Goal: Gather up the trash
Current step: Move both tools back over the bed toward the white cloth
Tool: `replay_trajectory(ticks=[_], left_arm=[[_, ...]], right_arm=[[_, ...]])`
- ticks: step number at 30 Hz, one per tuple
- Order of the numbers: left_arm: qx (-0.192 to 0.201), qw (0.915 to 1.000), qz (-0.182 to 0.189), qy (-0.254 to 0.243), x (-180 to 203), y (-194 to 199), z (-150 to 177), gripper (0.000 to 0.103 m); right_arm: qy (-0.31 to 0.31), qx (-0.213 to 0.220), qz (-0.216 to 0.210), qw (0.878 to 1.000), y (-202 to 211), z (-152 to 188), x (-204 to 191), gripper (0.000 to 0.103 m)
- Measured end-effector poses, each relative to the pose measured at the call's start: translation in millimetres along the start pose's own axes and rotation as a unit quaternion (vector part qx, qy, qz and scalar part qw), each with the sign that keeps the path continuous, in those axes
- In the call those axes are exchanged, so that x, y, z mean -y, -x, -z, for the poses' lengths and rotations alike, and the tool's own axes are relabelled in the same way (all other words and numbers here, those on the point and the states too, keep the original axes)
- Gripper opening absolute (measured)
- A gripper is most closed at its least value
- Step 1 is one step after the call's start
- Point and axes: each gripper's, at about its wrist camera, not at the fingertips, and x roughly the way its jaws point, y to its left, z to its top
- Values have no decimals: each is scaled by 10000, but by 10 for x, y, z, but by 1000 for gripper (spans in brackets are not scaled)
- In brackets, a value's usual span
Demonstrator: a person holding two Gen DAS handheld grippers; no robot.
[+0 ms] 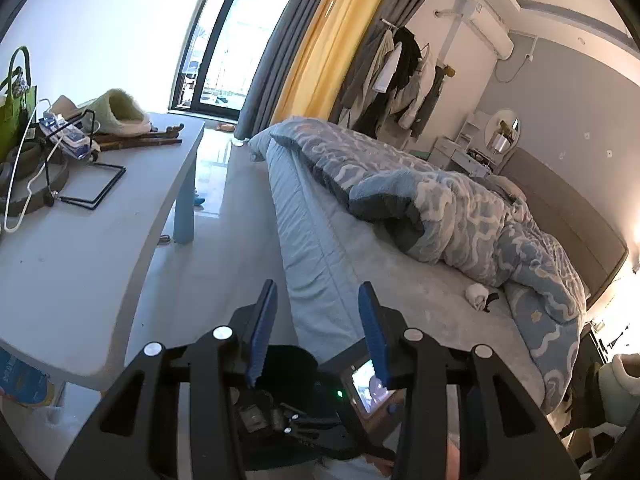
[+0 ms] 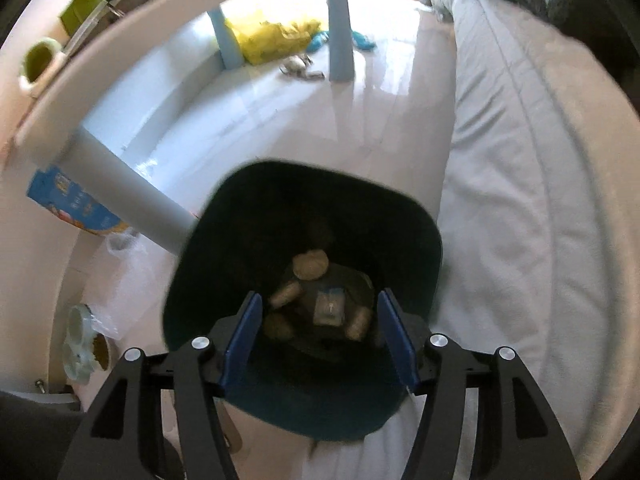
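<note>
A dark, round-cornered trash bin (image 2: 404,232) stands on the floor between the table and the bed. Inside it lie several crumpled brownish wads (image 2: 310,266) and a small white and blue packet (image 2: 330,306). My right gripper (image 2: 320,338) hangs over the bin's mouth, pointing steeply down, open with nothing between its blue pads. My left gripper (image 1: 318,330) is higher up and aims along the bed edge, open and empty. Below it, the bin (image 1: 288,360) shows as a dark shape. A white crumpled wad (image 1: 477,296) lies on the bed sheet beside a small black item.
A grey table (image 1: 80,264) on blue legs stands on the left, carrying a wire rack, a hanger, a slipper and a green bag. A rumpled blue duvet (image 1: 460,216) covers the bed. On the floor under the table lie a yellow bag (image 2: 272,36) and small scraps (image 2: 300,68).
</note>
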Motion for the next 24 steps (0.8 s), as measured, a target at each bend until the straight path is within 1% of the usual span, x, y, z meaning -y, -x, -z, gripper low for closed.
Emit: replay_trajectory(ticks=[6, 11, 14, 24], left_arm=[[78, 9997, -97, -198, 179, -34, -63, 44], [131, 9997, -69, -178, 296, -73, -108, 44], [123, 9997, -34, -225, 435, -150, -125, 44], [-1, 9990, 146, -420, 942, -469, -81, 45]], right_arm=[[119, 522, -131, 9985, 458, -53, -55, 61], [38, 899, -187, 9958, 782, -42, 63, 61], [-79, 1078, -144, 9940, 963, -11, 240, 61], [-513, 1397, 36, 9889, 1330, 196, 844, 61]])
